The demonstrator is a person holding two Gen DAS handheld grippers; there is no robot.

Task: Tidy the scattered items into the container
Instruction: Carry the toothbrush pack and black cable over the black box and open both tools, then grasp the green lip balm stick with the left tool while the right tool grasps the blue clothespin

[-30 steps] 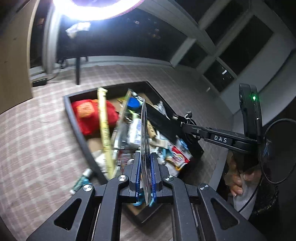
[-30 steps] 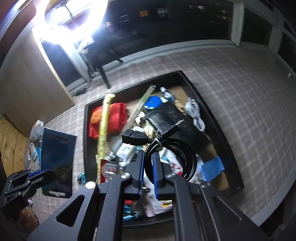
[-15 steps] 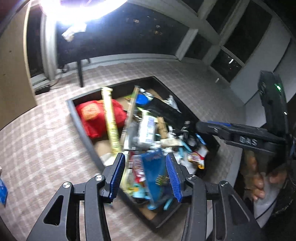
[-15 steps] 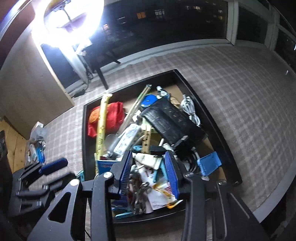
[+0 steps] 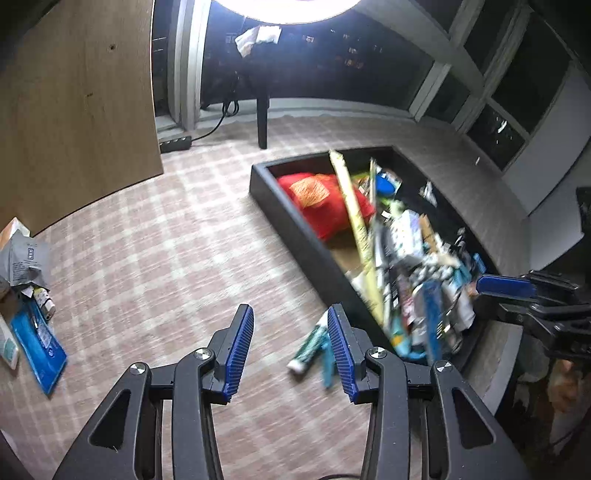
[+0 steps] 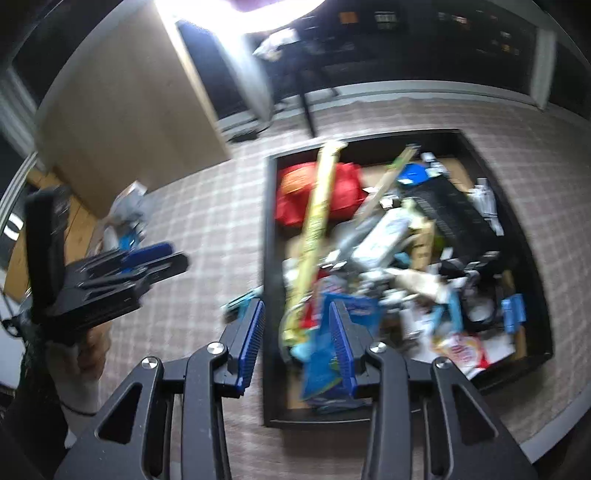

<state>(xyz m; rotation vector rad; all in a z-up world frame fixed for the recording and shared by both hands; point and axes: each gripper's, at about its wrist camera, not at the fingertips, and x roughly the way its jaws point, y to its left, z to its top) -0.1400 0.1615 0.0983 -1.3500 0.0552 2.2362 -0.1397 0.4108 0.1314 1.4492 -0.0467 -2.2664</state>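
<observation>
Nearest, the left gripper hangs over the checked floor covering with its blue-padded fingers spread wide and nothing between them. Just past its right finger, a green-and-white tube lies on the covering beside a teal item, both close to the outer wall of the container but outside it. The right gripper is likewise spread and empty; it hovers over the near left corner of the container, its left finger above the covering and its right finger above the pile inside.

The container, a shallow black tray, sits to the right of the left gripper and is heaped with clutter. A blue packet lies at the near end of it, and a long yellow pack leans across the pile toward the far wall. Beyond these rest a black flat case, white cables and a blue clip along the right side. A red bag fills the far left corner.

Well apart to the left, more scattered items remain on the covering: a blue flat packet and a grey pouch, near a wooden panel. Farthest off, a bright ring light glares above dark windows. Both views are motion-blurred, so the smaller pieces in the tray cannot be identified.
</observation>
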